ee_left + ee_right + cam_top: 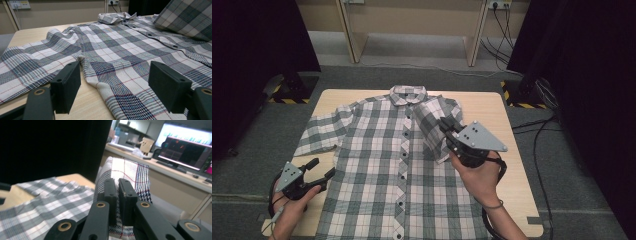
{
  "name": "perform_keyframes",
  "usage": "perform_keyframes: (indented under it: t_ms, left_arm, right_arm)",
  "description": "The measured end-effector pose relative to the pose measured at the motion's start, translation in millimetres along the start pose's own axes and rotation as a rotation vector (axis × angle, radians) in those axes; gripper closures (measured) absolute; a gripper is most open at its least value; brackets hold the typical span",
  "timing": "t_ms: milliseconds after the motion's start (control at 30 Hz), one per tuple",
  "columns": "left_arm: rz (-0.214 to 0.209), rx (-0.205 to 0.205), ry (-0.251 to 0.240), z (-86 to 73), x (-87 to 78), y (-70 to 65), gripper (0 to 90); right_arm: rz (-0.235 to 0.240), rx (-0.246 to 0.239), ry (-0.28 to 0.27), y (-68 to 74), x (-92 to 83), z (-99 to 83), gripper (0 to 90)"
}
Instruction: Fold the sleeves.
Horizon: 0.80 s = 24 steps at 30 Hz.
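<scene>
Light wooden counter [512, 185] as landmark. Beyond its far edge: wooden table legs [347, 30] and a wall socket [499, 4] with black cables [494, 47] trailing down. At either far corner: yellow-and-black hazard tape [287, 100]. Around it: grey carpet [252, 150]. Beyond it in the right gripper view: a lit monitor [186, 147] and a cardboard box [147, 145].

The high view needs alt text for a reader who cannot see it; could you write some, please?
A plaid shirt lies buttoned and face up on a wooden table, while the right gripper pinches its sleeve and folds it over the front. The left gripper hovers open beside the shirt's other edge.
</scene>
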<state>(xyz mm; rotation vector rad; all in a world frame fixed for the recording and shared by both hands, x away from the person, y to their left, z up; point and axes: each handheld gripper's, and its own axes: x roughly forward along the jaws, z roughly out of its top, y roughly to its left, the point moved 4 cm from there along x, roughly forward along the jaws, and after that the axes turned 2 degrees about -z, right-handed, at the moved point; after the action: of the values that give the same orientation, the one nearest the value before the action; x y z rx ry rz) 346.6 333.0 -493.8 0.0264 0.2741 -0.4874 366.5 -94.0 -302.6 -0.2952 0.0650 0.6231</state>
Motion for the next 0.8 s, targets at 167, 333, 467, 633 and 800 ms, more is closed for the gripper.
perform_keyframes:
  t_ms: [167, 333, 467, 633, 800]
  left_arm:
    - [0.001, -0.002, -0.001, 0.0, -0.1, 0.2, 25.4]
    - [0.0, -0.003, -0.003, 0.0, -0.4, 0.6, 25.4]
    - [-0.001, -0.004, -0.003, 0.0, -0.4, 0.6, 25.4]
    - [-0.001, -0.006, -0.004, 0.0, -0.5, 0.8, 25.3]
    - [-0.002, -0.006, -0.003, 0.0, -0.5, 0.9, 25.3]
  right_arm:
    - [0.034, 0.005, 0.016, 14.6, 2.6, -10.1, 85.9]
    - [0.08, -0.001, 0.025, 34.7, 7.8, -17.4, 85.9]
    - [0.11, -0.001, 0.032, 46.7, 12.8, -21.1, 85.9]
    - [0.15, -0.009, 0.052, 62.0, 19.9, -28.6, 85.9]
    - [0.19, -0.011, 0.069, 77.4, 25.2, -36.1, 85.9]
